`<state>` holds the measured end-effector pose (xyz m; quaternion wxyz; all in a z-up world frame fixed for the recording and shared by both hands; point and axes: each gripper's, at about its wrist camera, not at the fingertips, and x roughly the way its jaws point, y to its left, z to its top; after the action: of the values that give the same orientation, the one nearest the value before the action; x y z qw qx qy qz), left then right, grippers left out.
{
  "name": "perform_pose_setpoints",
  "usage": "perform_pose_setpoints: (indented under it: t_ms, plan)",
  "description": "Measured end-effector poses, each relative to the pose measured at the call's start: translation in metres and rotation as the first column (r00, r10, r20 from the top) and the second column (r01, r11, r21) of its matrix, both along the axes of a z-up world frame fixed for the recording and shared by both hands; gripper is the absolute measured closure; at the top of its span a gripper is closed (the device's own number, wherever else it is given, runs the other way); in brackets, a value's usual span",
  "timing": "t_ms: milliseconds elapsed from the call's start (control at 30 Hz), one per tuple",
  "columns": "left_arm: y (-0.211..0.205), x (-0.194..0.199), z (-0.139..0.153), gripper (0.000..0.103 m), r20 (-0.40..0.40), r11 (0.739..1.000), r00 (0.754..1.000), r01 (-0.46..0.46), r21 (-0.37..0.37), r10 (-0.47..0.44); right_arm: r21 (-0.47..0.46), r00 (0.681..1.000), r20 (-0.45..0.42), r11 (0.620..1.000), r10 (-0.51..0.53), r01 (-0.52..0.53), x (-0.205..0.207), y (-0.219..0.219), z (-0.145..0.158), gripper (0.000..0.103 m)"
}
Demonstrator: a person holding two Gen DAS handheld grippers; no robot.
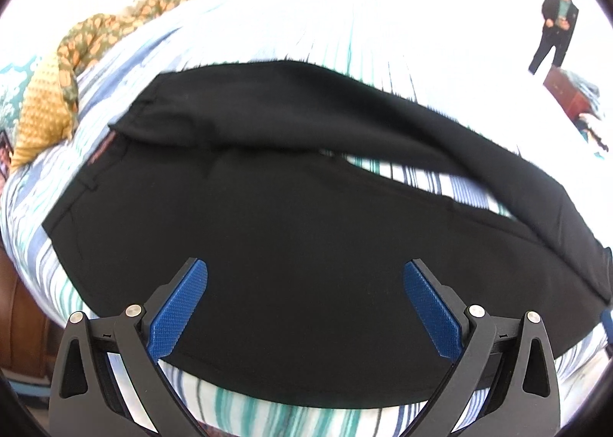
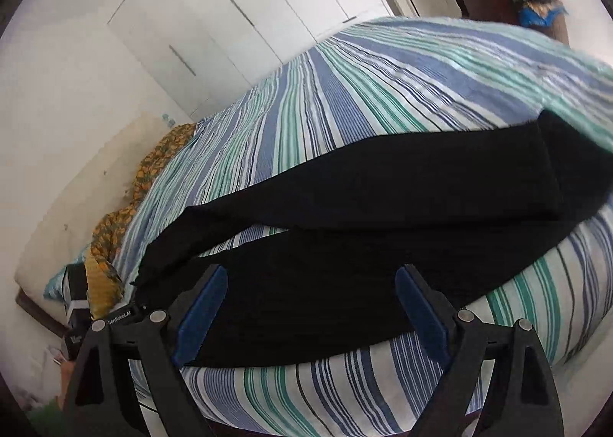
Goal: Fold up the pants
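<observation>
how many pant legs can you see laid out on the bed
2. The near leg lies along the bed's front edge, under the open left gripper and open right gripper. The far leg angles away behind it, with striped bedsheet showing between them.

You have a striped bedspread (image 2: 345,100) in blue, green and white covering the bed. Along its far-left edge lies a yellow-and-green patterned cloth (image 1: 115,27), bunched in a long strip. Beyond the bedspread's far side stands a white wardrobe (image 2: 230,15) with slim dark handles. Off its far-right corner you see a dark wooden cabinet (image 1: 567,92), and behind that a person in dark clothes (image 1: 555,27).
</observation>
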<state>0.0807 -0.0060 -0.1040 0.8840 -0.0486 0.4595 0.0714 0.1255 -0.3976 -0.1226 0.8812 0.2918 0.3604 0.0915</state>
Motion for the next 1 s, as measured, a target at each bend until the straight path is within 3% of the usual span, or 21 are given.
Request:
perform_pose_setpoints:
  t_ms: [133,300,467,633,700,767,867,1000]
  plan:
    - [0.018,-0.007,-0.001,0.001,0.032,1.000,0.999,0.011,-0.008,-0.011,0.147,0.991,-0.045,0.981,-0.122,0.128,-0.004,-0.036,-0.016,0.014]
    - [0.033,-0.017,-0.016,0.001,0.022,0.999,1.000,0.016,-0.038,-0.015,0.256,0.995,-0.024,0.961,-0.100,0.103,-0.004,-0.040,-0.020,0.014]
    - [0.042,-0.017,-0.021,0.001,0.014,0.997,1.000,0.003,-0.075,-0.002,0.176,1.000,-0.007,0.984,0.001,0.001,0.010,-0.010,-0.014,0.014]
    - [0.042,0.007,-0.011,0.001,0.062,0.997,0.998,0.018,-0.081,-0.013,0.108,0.999,-0.012,0.993,0.050,-0.048,0.029,0.001,-0.010,0.014]
    - [0.043,0.023,-0.014,0.001,0.067,0.997,0.998,0.010,-0.075,-0.005,0.118,0.999,-0.046,0.993,0.014,-0.009,0.039,-0.010,-0.013,0.014]
    - [0.048,0.041,-0.030,0.001,0.027,0.998,0.999,-0.020,-0.064,0.022,0.191,0.989,-0.142,0.980,-0.028,0.055,0.049,-0.029,-0.027,0.014]
    - [0.053,0.060,-0.070,0.001,-0.119,0.999,0.993,-0.027,-0.044,0.022,0.289,0.967,-0.213,0.937,-0.137,0.196,0.050,-0.062,-0.044,0.014]
    - [0.045,0.052,-0.078,0.001,-0.089,1.000,0.996,0.005,0.014,-0.003,0.324,0.938,-0.254,0.893,-0.235,0.312,0.059,-0.092,-0.059,0.015]
